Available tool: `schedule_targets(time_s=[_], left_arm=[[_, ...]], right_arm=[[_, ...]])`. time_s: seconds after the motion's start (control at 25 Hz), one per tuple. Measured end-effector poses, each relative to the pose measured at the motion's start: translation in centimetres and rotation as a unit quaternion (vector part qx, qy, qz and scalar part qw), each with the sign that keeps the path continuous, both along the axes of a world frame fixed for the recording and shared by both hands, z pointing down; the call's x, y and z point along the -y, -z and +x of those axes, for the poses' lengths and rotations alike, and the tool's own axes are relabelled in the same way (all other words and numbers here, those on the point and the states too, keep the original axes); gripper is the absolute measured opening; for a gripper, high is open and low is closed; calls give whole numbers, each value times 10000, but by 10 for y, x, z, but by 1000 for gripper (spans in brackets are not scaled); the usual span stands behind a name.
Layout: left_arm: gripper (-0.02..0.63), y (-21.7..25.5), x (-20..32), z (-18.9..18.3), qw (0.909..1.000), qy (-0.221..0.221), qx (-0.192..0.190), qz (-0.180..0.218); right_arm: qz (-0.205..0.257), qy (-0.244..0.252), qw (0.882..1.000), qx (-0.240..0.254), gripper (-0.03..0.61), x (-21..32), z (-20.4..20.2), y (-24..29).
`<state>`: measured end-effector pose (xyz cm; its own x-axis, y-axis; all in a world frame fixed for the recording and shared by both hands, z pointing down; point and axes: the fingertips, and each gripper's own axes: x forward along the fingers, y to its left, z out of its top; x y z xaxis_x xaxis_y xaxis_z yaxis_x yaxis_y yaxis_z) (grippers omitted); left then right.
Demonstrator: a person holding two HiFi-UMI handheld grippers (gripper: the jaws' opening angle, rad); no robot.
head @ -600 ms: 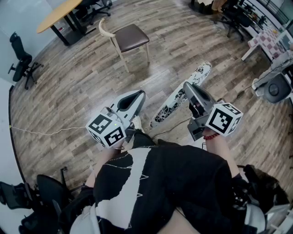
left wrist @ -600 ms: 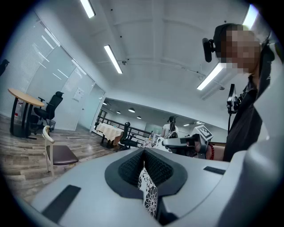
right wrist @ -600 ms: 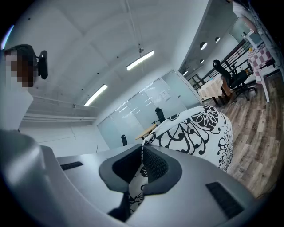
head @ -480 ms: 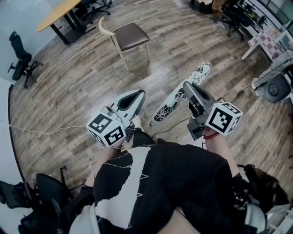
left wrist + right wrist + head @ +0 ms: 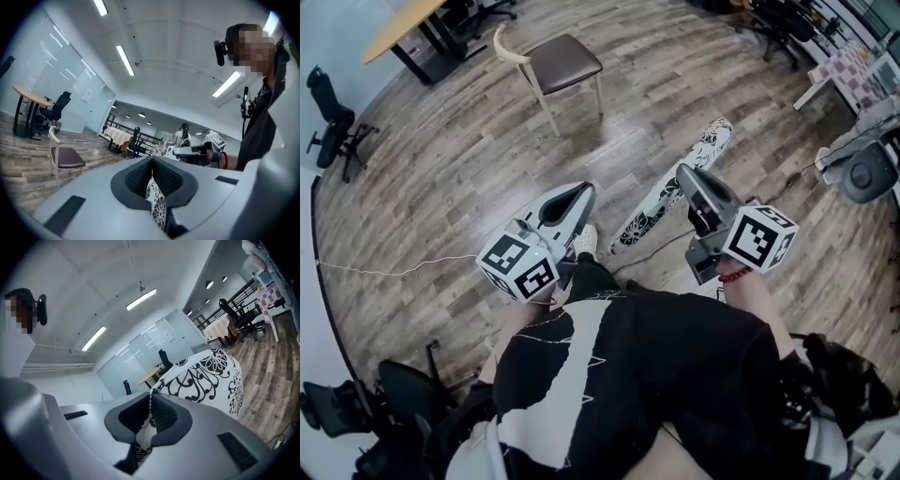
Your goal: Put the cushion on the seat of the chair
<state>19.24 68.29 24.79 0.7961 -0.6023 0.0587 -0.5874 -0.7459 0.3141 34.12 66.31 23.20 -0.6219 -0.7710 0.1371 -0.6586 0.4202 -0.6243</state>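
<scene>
Fabric pinched thin: left hand-held gripper (image 5: 581, 195) and right hand-held gripper (image 5: 683, 175) clamp my black-and-white patterned cushion (image 5: 667, 195); it could slip before the brown-seated chair (image 5: 565, 64).

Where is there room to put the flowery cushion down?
The brown seat of the chair is bare. The wood floor between chair and cushion is open too. It is crowded at the far right, by the office chair and checkered table.

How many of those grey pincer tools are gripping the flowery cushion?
2. The left gripper has the cushion fabric pinched between its shut jaws. The right gripper pinches another edge, and the cushion bulges beyond it. No other grippers are in view.
</scene>
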Motion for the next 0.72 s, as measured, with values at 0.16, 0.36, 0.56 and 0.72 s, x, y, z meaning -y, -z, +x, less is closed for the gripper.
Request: schedule_targets(time_s=[0.16, 0.36, 0.56, 0.72], left_arm=[[14, -3, 24, -12, 10000, -75, -4, 15], [14, 13, 106, -54, 9998, -200, -65, 65], [14, 29, 165, -84, 9989, -174, -414, 166], [14, 33, 209, -104, 9993, -135, -342, 121]], right_arm=[[2, -139, 9999, 103, 20, 25, -11, 0], [-19, -258, 9995, 186, 20, 100, -49, 14], [139, -238, 9996, -16, 20, 158, -71, 30], [165, -289, 9994, -42, 20, 202, -89, 39]])
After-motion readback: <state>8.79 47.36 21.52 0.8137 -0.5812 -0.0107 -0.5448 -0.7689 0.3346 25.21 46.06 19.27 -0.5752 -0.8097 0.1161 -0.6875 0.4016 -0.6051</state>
